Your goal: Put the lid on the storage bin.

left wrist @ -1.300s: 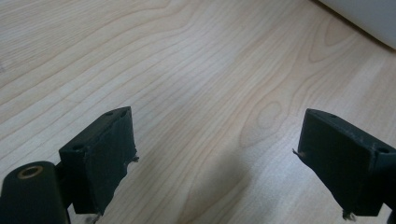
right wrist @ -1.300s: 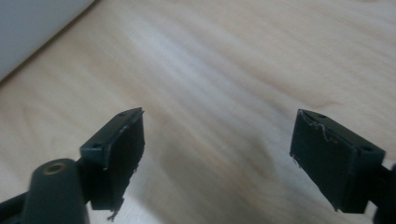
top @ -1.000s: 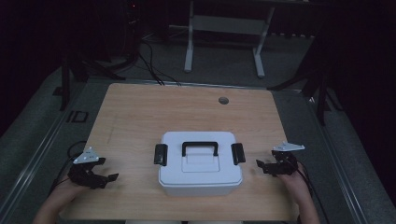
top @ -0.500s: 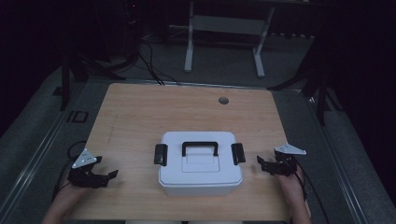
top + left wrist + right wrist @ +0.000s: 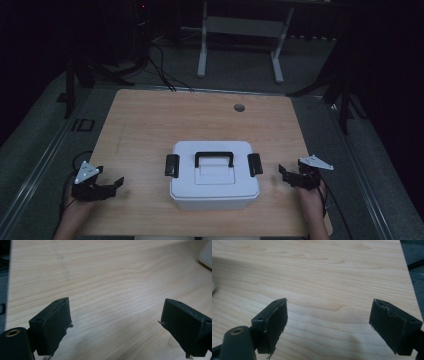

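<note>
A white plastic box [image 5: 214, 185] with a black carry handle [image 5: 214, 158] and a black latch on each side stands at the near middle of the wooden table [image 5: 150, 125]. My left gripper [image 5: 115, 186] rests low over the table to the box's left, its jaws pointing toward the box. In the left gripper view it [image 5: 115, 315] is open over bare wood, with a corner of the box [image 5: 206, 253] at the top right. My right gripper [image 5: 284, 176] sits to the box's right, pointing at it. In the right gripper view it [image 5: 328, 312] is open with nothing between the jaws.
A round grommet [image 5: 239, 107] is set in the table near its far edge. Beyond the table lie cables on the floor and the legs of a white stand [image 5: 202, 65]. Dark stand legs flank both sides of the table.
Both grippers have drifted slightly outward from the box, the left one a little toward the near edge. The box has not moved.
</note>
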### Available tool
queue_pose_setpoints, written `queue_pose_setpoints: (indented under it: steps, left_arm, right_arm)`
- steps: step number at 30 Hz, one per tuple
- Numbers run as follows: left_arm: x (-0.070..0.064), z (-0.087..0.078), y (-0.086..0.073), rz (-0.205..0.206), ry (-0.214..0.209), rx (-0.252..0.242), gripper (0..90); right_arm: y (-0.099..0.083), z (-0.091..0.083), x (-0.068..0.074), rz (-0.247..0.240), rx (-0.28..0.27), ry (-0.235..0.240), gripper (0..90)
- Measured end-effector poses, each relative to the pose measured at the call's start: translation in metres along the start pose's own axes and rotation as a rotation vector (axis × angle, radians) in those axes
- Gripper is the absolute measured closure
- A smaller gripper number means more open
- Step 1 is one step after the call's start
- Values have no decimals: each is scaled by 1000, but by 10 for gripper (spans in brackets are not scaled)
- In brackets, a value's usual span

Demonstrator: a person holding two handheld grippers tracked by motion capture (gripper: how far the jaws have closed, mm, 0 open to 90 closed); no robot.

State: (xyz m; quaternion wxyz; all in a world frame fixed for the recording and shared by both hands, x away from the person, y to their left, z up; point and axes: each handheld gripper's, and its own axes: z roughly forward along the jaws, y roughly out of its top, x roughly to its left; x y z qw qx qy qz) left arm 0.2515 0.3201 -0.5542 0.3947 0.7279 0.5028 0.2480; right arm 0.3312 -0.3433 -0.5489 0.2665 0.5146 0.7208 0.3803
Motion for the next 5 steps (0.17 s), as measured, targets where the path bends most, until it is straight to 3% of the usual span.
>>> queue_pose_setpoints:
  steps: [5]
  left_arm:
    - [-2,0,0,-40,63,-52,94]
  right_arm:
    - [-1,0,1,-5,-4,-8,146]
